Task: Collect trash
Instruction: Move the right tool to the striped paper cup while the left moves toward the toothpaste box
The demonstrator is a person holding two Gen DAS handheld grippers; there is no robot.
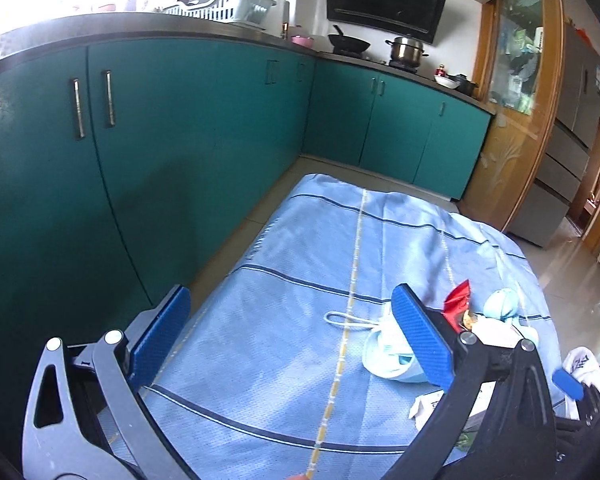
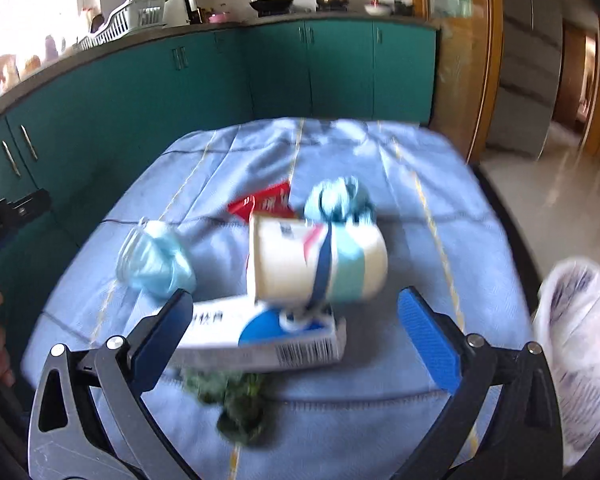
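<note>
Trash lies on a table under a light blue striped cloth (image 2: pixel 380 160). In the right wrist view a paper cup (image 2: pixel 316 260) lies on its side over a white and blue carton (image 2: pixel 268 338). A crumpled blue face mask (image 2: pixel 156 260) is left of them, a red wrapper (image 2: pixel 264 202) and a blue crumpled ball (image 2: pixel 338 200) behind, green leafy scraps (image 2: pixel 240 404) in front. My right gripper (image 2: pixel 296 320) is open, its fingers either side of the carton. My left gripper (image 1: pixel 290 316) is open above the cloth, the mask (image 1: pixel 388 356) by its right finger.
Teal kitchen cabinets (image 1: pixel 180 140) run along the left and back, with a dish rack (image 1: pixel 224 6), wok and pot on the counter. A white printed plastic bag (image 2: pixel 576 340) hangs at the table's right edge. A wooden door frame and fridge stand at right.
</note>
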